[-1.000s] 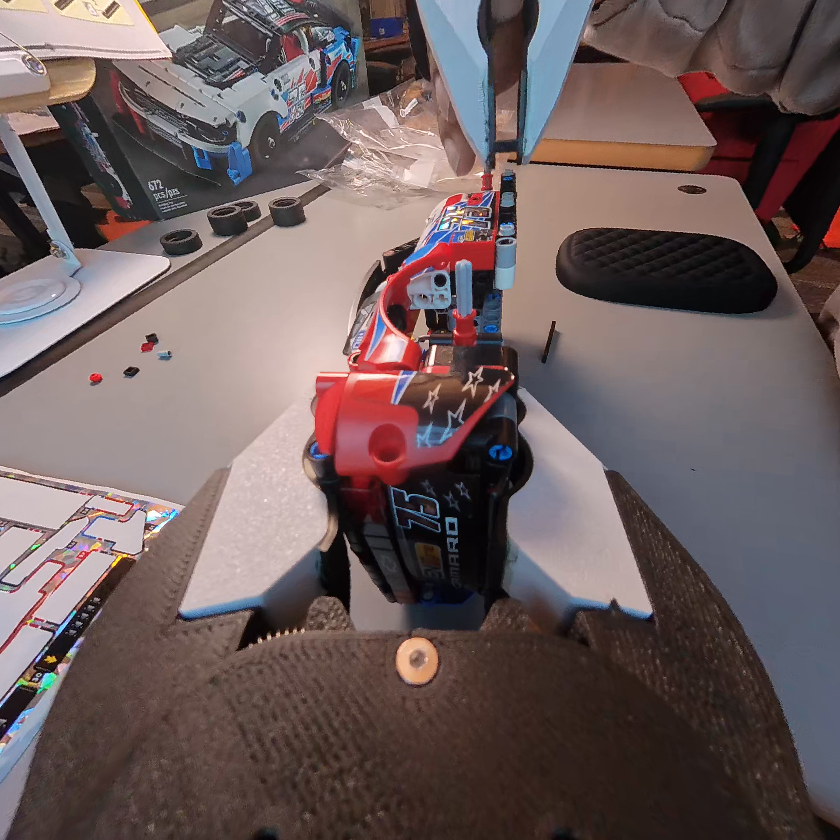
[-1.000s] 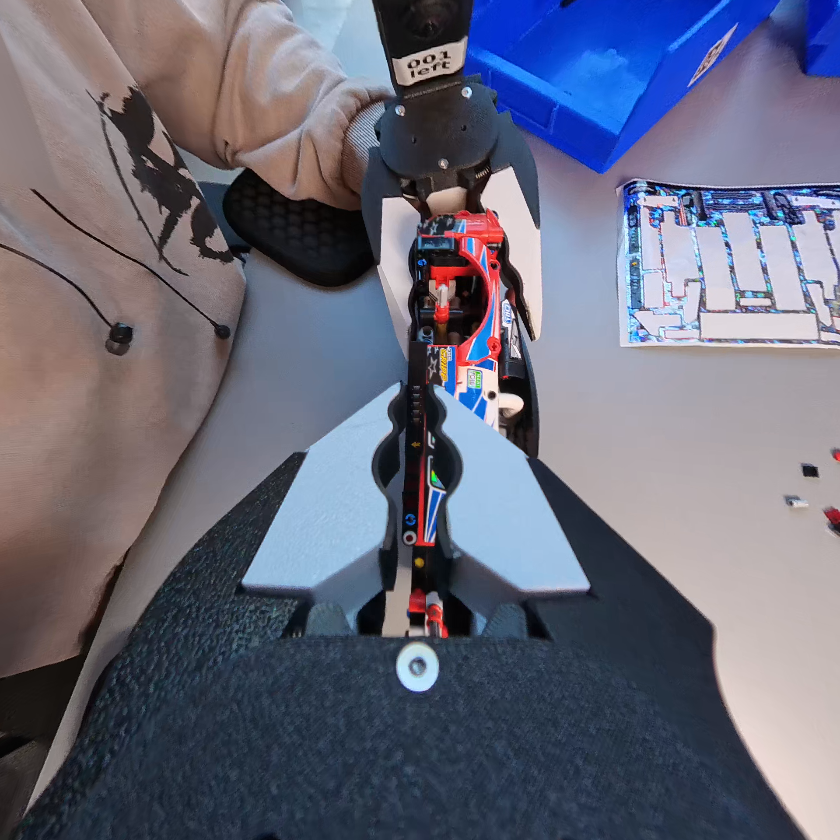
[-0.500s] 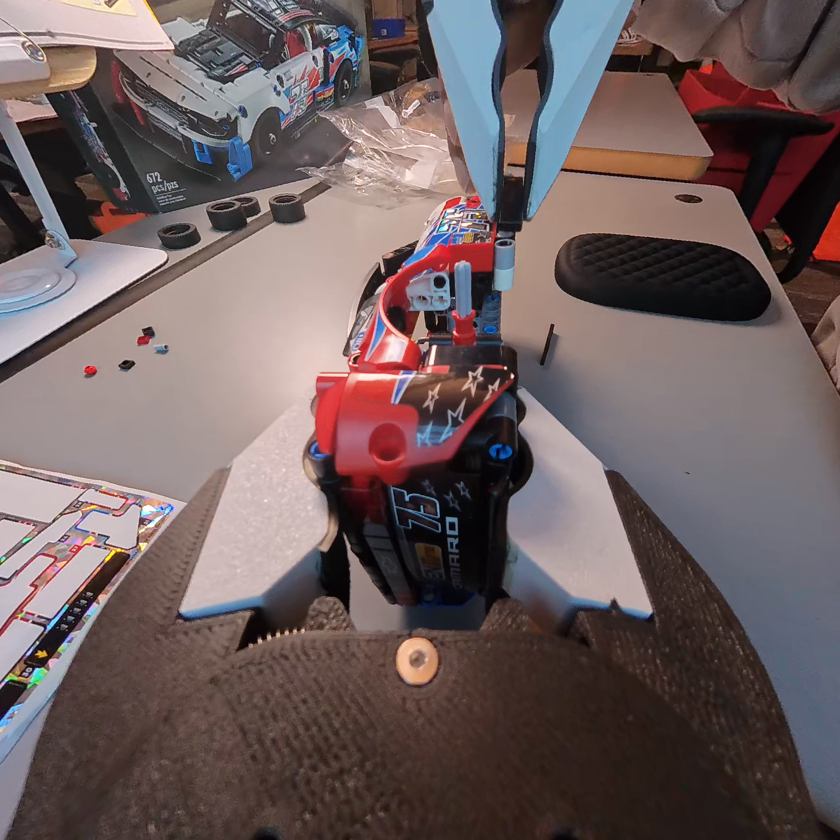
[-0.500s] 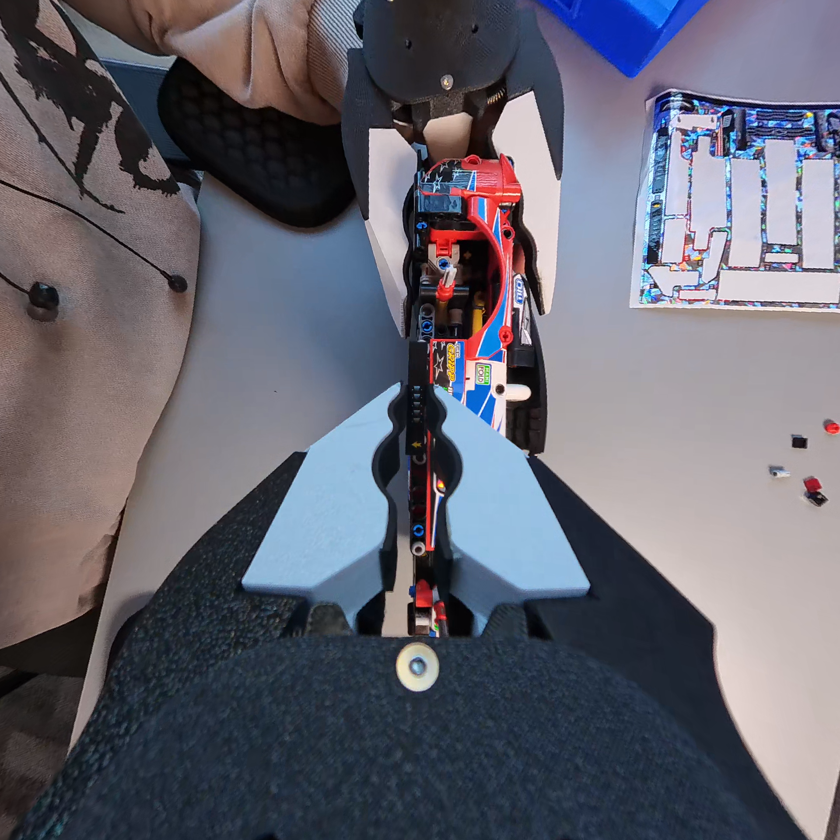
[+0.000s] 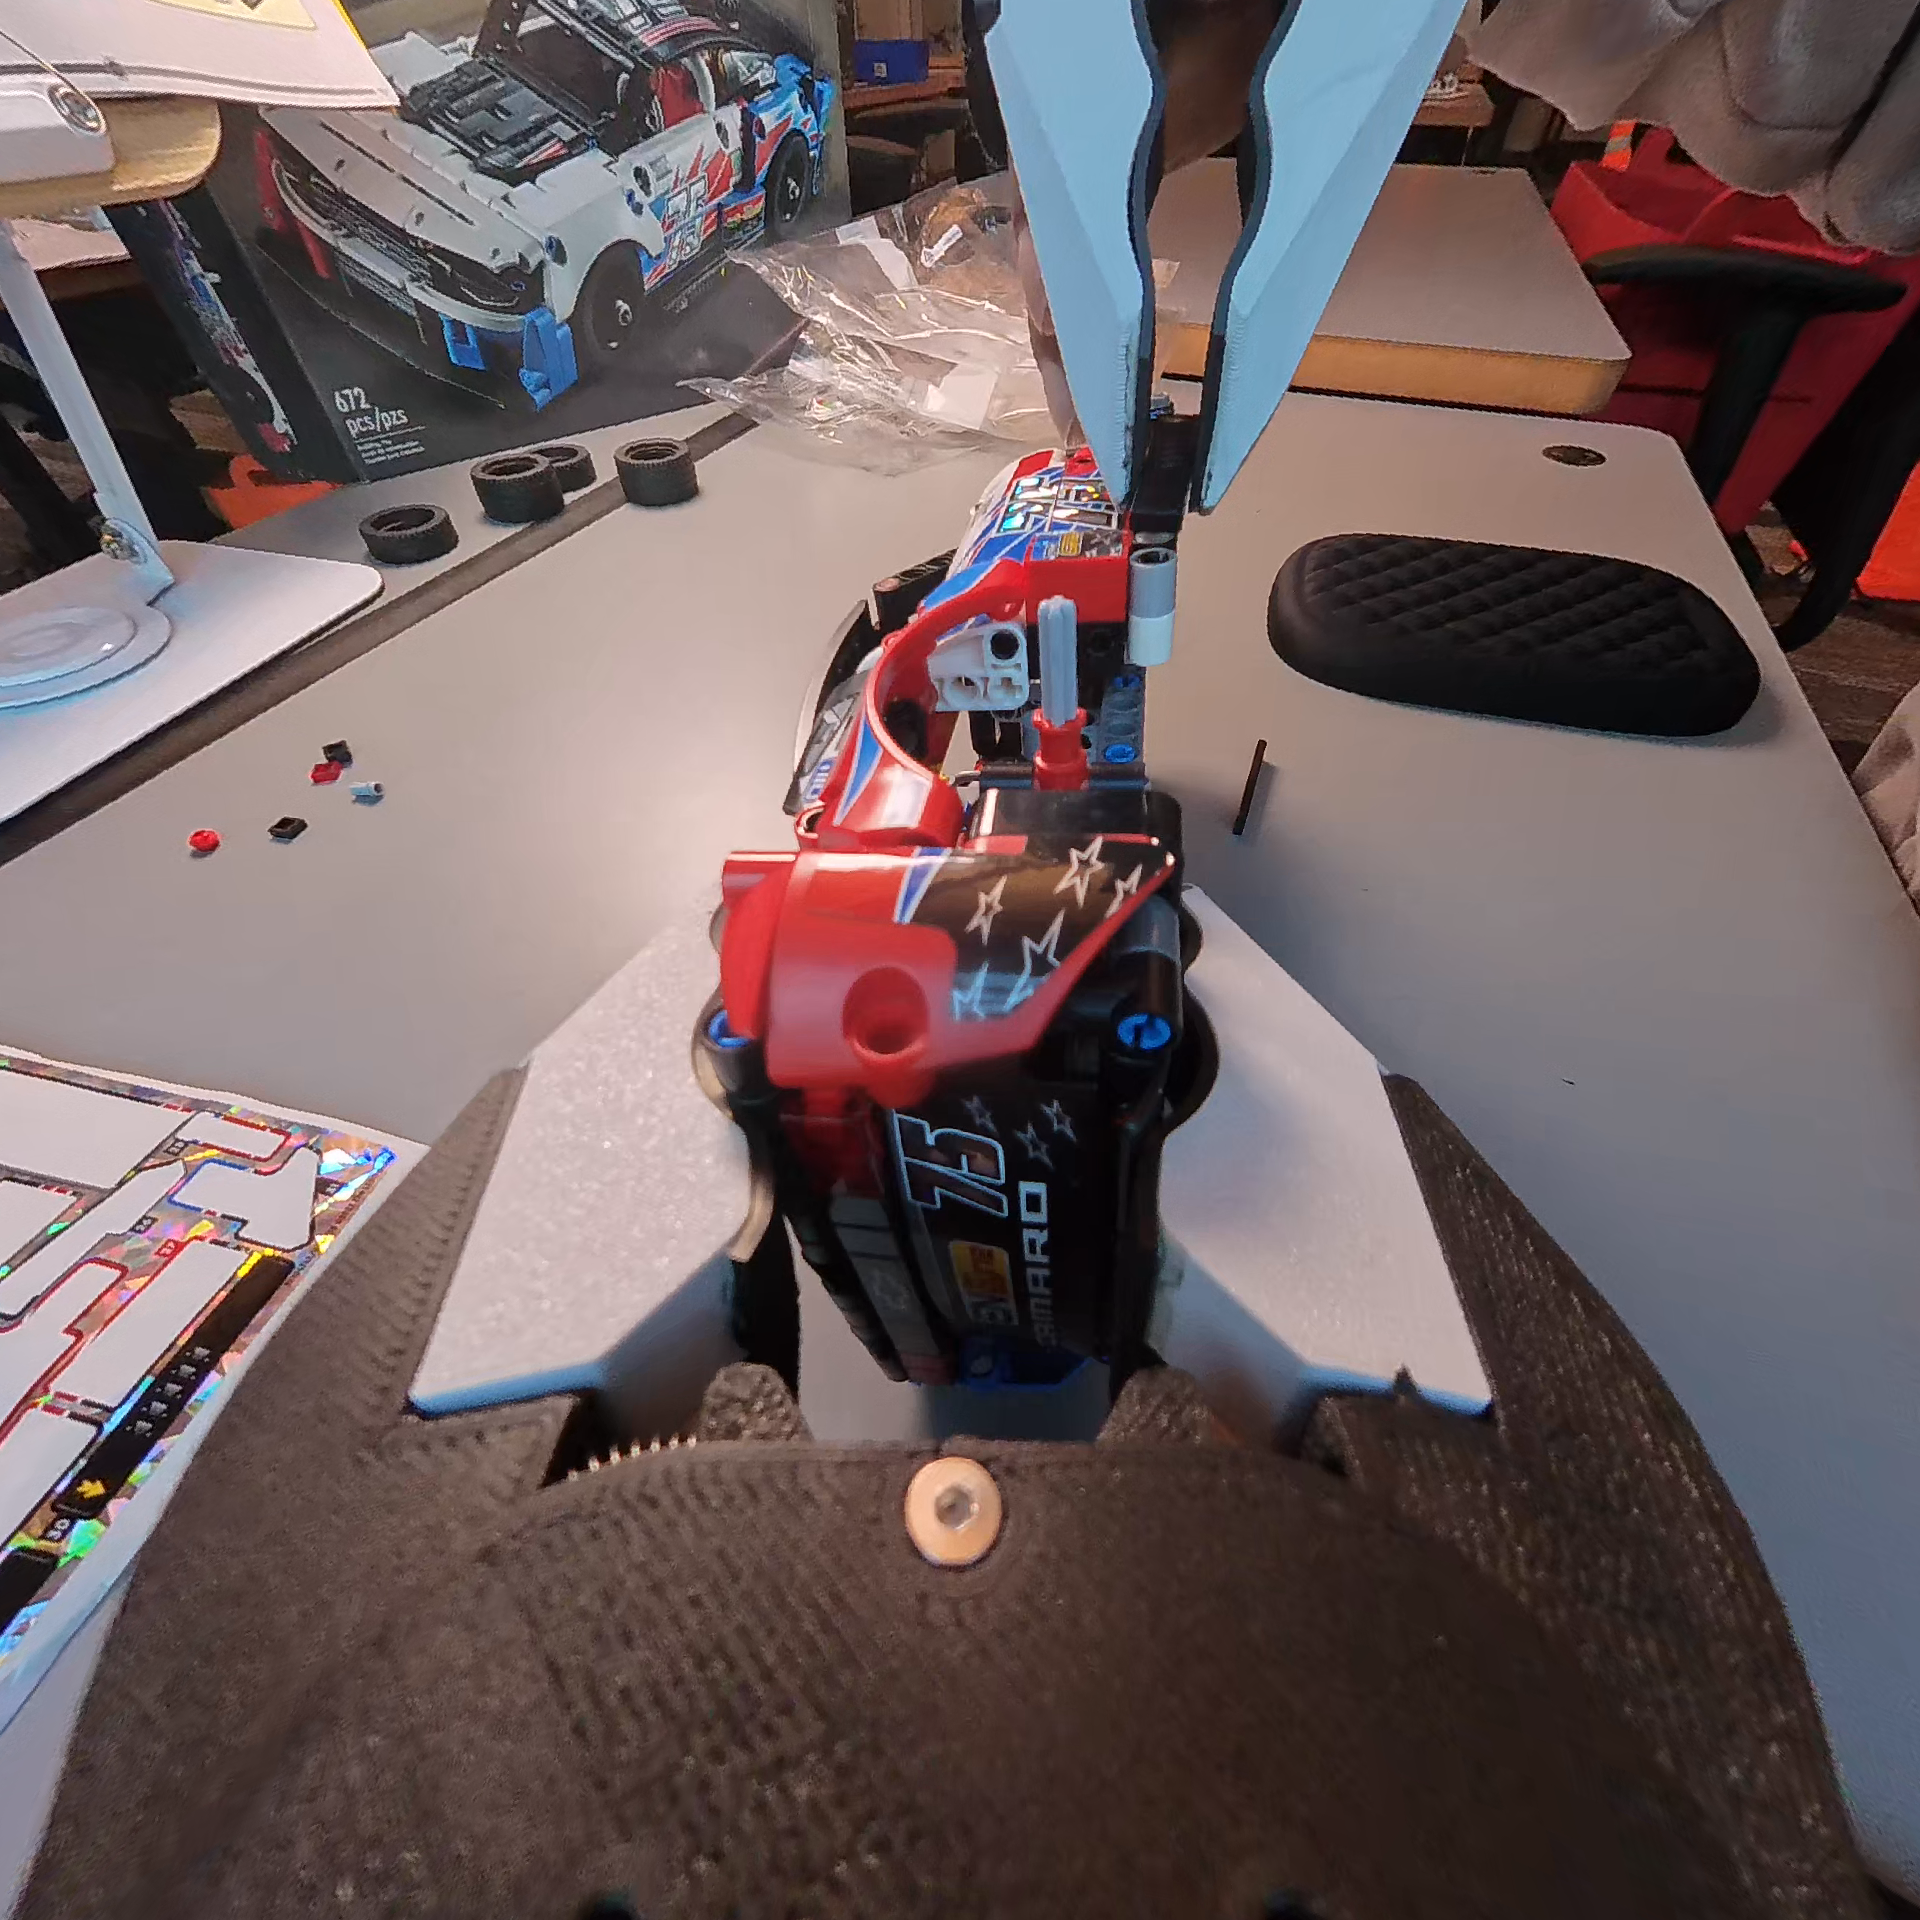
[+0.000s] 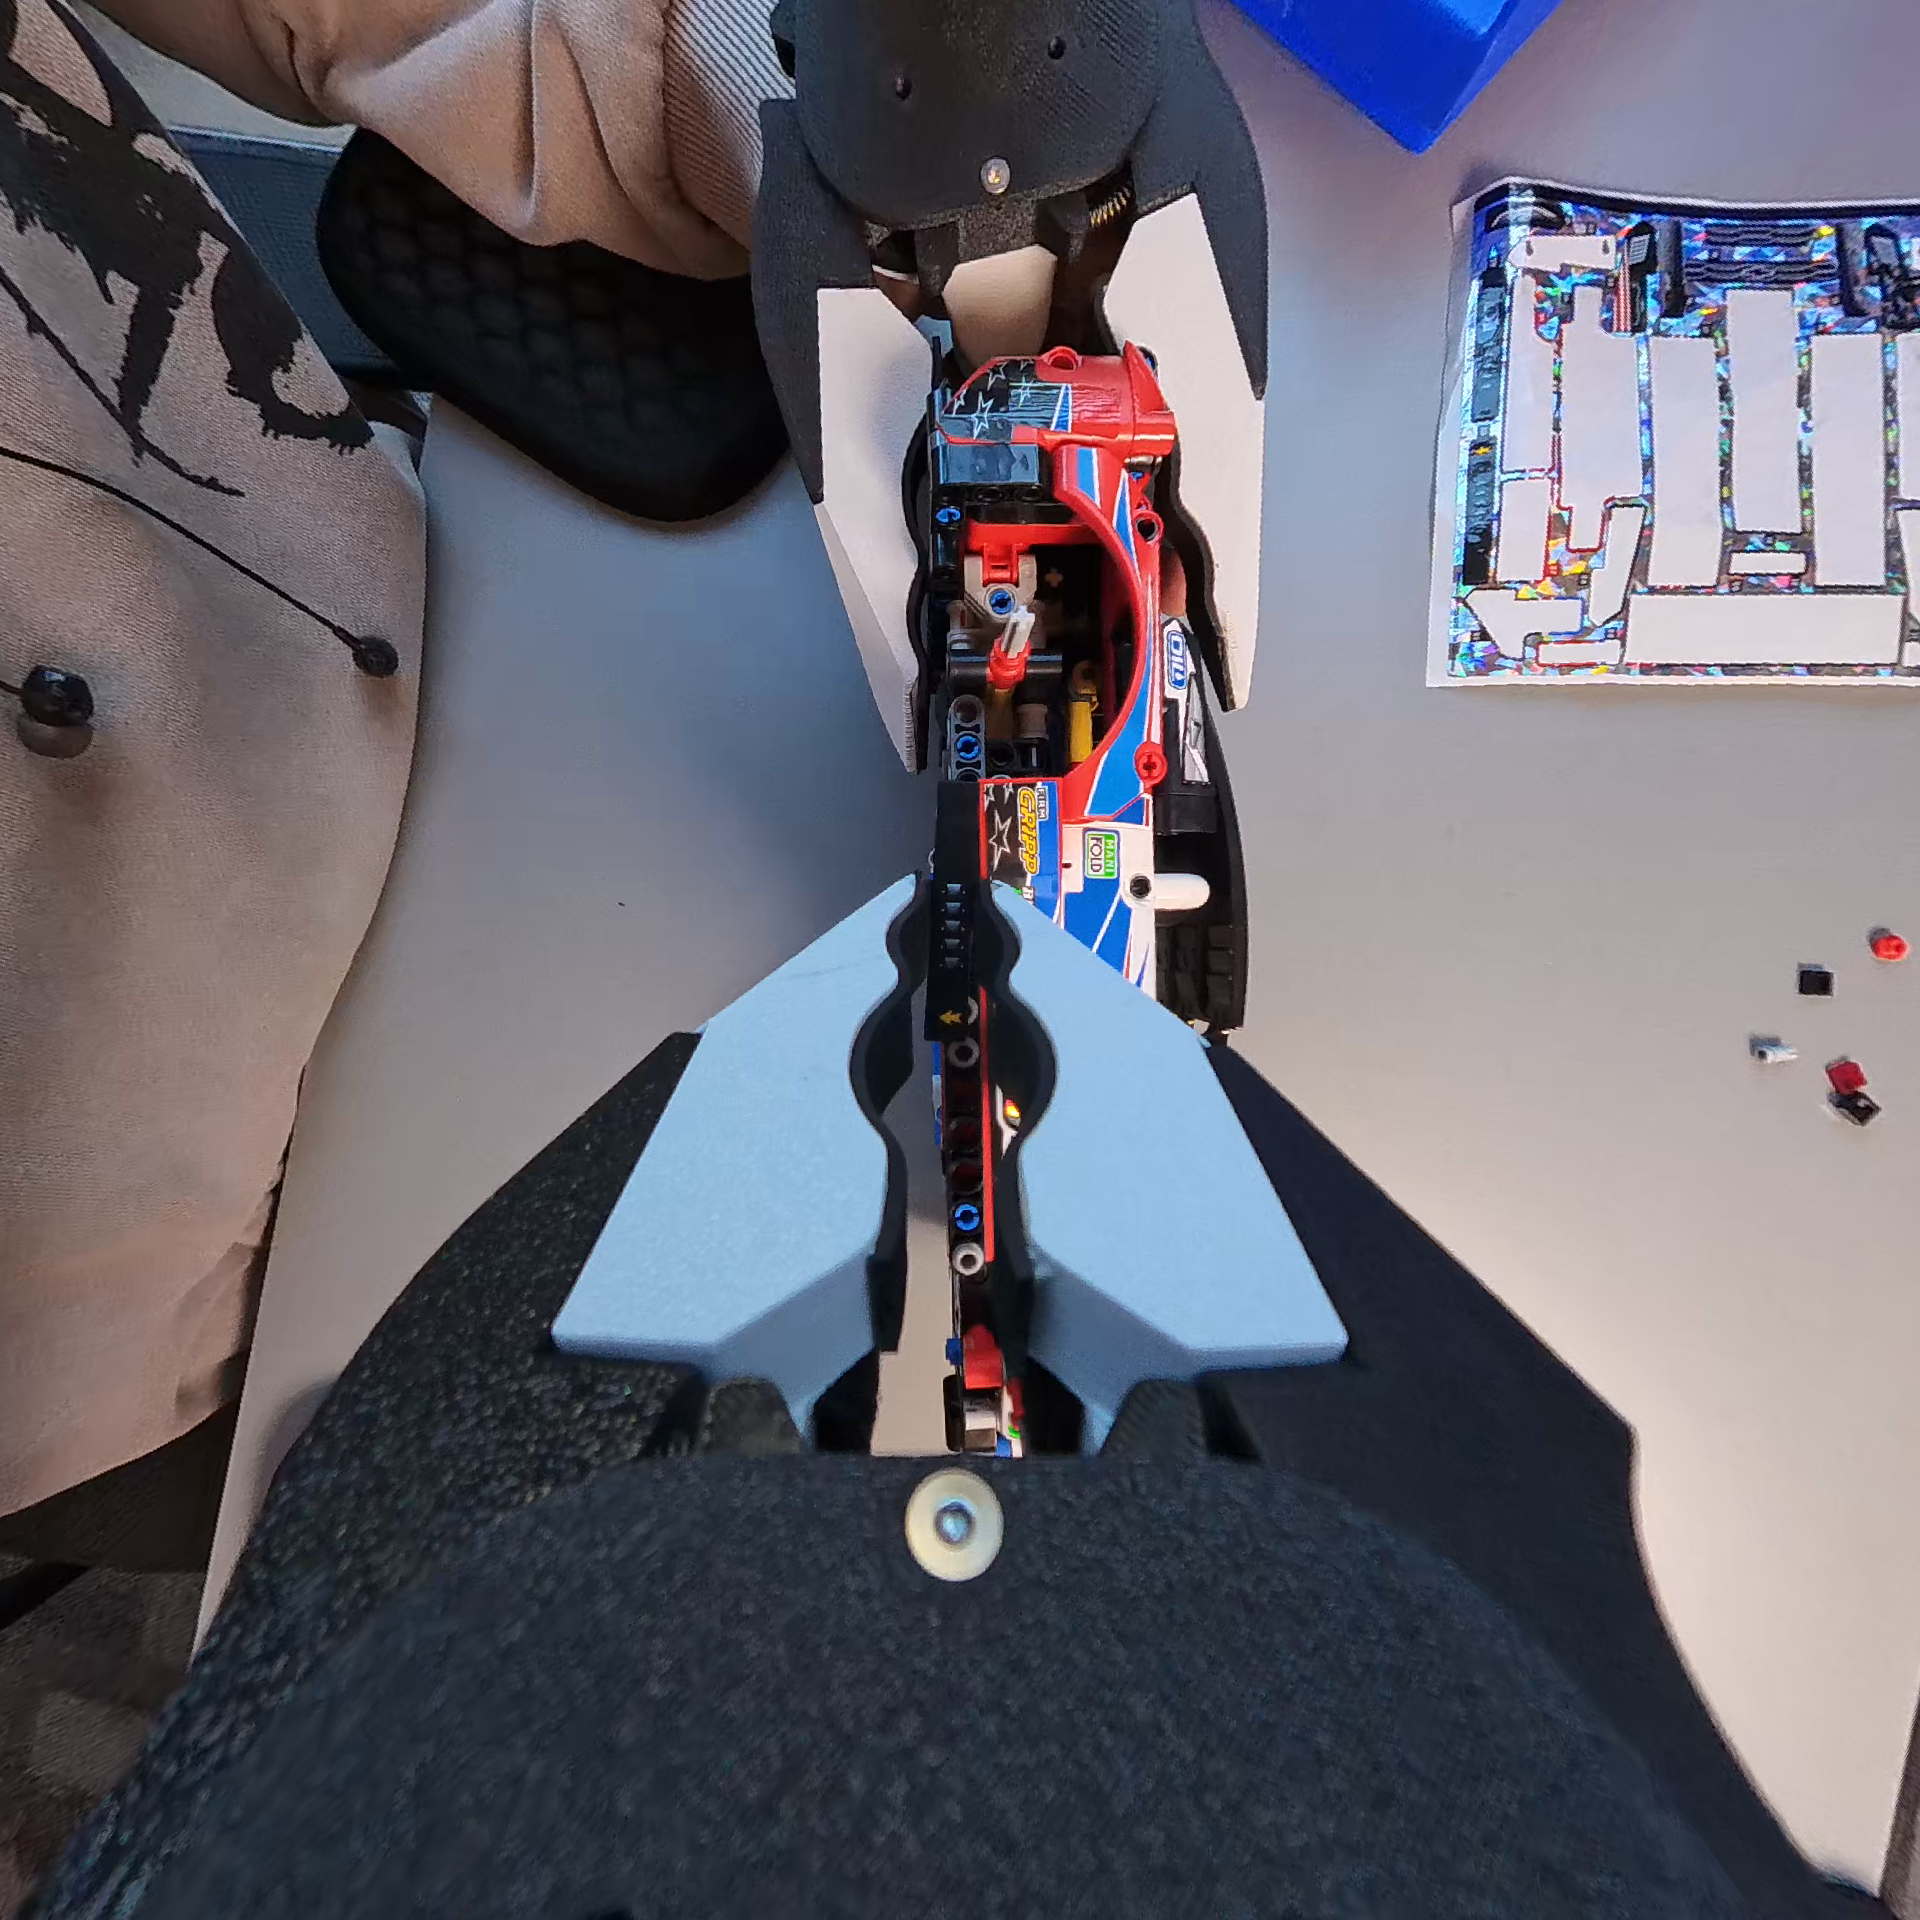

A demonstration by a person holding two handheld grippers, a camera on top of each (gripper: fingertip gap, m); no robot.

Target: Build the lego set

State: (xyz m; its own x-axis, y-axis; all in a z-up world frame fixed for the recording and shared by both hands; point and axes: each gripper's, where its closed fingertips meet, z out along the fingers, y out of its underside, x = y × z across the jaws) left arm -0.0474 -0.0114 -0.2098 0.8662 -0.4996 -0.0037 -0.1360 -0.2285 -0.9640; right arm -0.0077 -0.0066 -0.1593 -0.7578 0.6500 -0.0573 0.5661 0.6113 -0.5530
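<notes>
A red, black and blue lego car body (image 5: 987,1195) lies lengthwise between the two grippers, just above the grey table (image 5: 1558,987). My left gripper (image 5: 951,914) is shut on its starred black and red end. It also shows at the top of the right wrist view (image 6: 1070,727), with a person's sleeve (image 6: 520,104) behind it. My right gripper (image 6: 958,894) is shut on the thin black beam (image 6: 956,935) along the car's (image 6: 1101,831) other end. In the left wrist view it comes down from above (image 5: 1166,499) and pinches that beam (image 5: 1158,468).
A shiny sticker sheet (image 5: 135,1247) (image 6: 1683,436) lies beside the car. Small loose pieces (image 5: 286,805) (image 6: 1829,1039), three black tyres (image 5: 520,483), the set's box (image 5: 499,239), a plastic bag (image 5: 904,332), a black wrist pad (image 5: 1507,634) (image 6: 561,343) and a blue bin (image 6: 1382,52) surround it. The left gripper's tips are roughly 7 cm from the right gripper's.
The two grippers have drawn closer together along the car; each looks larger in the other's view. Both keep their hold on the car.
</notes>
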